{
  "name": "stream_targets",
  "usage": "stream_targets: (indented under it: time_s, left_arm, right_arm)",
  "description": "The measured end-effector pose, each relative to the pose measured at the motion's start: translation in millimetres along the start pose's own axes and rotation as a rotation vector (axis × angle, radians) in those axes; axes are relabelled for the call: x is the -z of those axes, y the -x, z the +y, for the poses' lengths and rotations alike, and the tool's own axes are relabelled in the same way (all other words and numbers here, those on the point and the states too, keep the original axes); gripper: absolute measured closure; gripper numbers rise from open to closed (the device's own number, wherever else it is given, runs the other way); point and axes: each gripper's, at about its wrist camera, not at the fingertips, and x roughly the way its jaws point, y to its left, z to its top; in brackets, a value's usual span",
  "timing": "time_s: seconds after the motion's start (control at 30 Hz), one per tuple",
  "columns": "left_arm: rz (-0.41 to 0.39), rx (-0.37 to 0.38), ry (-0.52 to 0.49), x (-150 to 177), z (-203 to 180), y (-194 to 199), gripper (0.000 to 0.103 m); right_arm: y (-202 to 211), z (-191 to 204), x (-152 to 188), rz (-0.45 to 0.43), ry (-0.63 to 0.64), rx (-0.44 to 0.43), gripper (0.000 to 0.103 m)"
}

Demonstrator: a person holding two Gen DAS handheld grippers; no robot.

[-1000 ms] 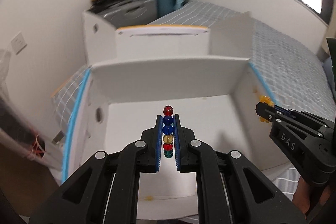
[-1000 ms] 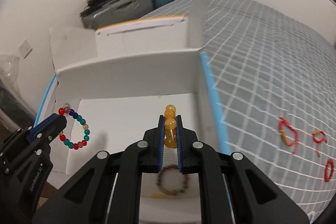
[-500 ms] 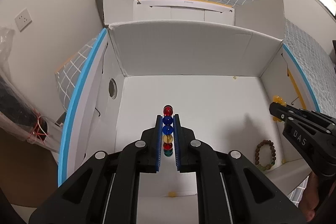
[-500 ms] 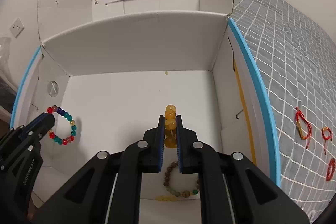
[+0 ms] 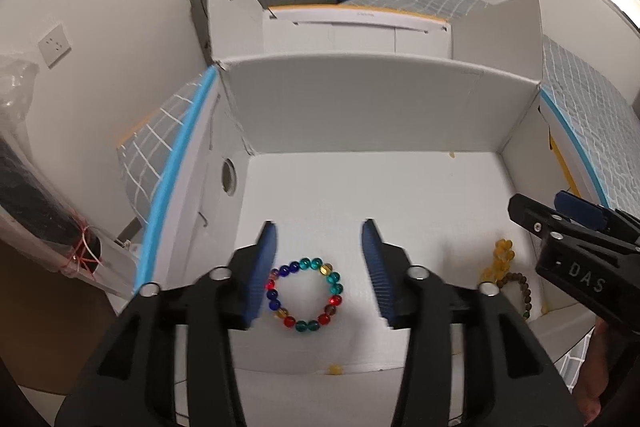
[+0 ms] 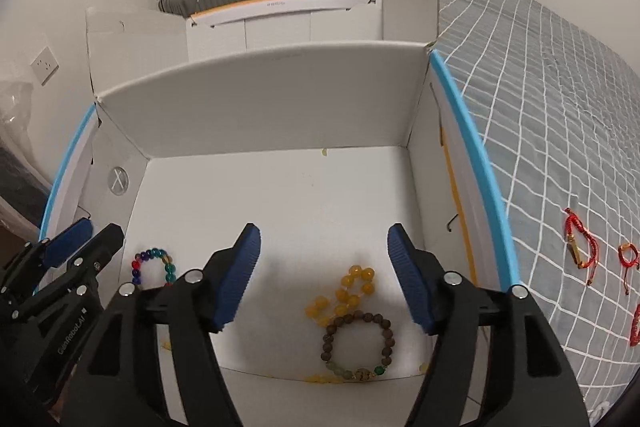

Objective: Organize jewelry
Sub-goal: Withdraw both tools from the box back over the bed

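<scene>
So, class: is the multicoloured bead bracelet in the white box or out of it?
In. The multicoloured bracelet lies flat on the white box floor, free between the left gripper's open jaws.

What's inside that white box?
Three bead bracelets lie on the floor of the white box: a multicoloured bracelet, a yellow bracelet and a brown bracelet. The tongs hide the near corners.

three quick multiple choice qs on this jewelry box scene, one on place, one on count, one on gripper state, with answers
1. Where does the multicoloured bracelet lie?
A. on the floor of the white box
B. on the bedspread
C. on the suitcase

2. How many bracelets lie in the box?
A. one
B. three
C. five

3. How does the left gripper stand?
A. shut on a bracelet
B. shut on nothing
C. open

Answers: 1 A, it lies flat on the box floor. 2 B, multicoloured, yellow bracelet and brown bracelet. 3 C, the pads stand apart, clear of the beads.
</scene>
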Motion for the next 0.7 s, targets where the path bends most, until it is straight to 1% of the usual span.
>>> stream_targets:
  time_s: [0.07,0.1,0.13,0.17,0.23,0.3,0.4,0.5,0.6,0.7]
  left_arm:
    - [-0.007,0.001,0.001,-1,1,3,0.051]
    - [-0.011,0.003,0.002,-1,1,6,0.049]
    - [-0.018,0.002,0.004,-1,2,8,0.044]
    - [-0.025,-0.001,0.004,-1,2,10,0.041]
    - [-0.042,-0.002,0.003,-1,2,16,0.034]
    - [-0.058,-0.002,0.0,-1,0,22,0.031]
    - [-0.094,-0.002,-0.007,0,-5,33,0.022]
    - [-0.112,0.004,-0.014,0,-12,42,0.019]
    - [-0.129,0.009,-0.019,-1,-21,50,0.013]
    - [-0.145,0.035,-0.016,-1,-31,58,0.007]
  right_arm:
    - [3,2,-1,-0.007,0.003,-0.008,0.029]
    - [6,3,0,-0.015,0.003,-0.001,0.022]
    - [10,3,1,-0.034,0.004,0.009,0.019]
    - [13,3,1,-0.046,0.004,0.014,0.018]
    - [19,1,1,-0.066,-0.001,0.023,0.013]
    - [27,-2,2,-0.085,-0.007,0.027,0.012]
    - [36,-6,4,-0.105,-0.005,0.041,0.011]
    - [45,-12,5,-0.133,-0.003,0.068,0.007]
    - [58,-28,10,-0.154,-0.018,0.079,0.007]
    - [68,-46,13,-0.16,-0.044,0.081,0.007]
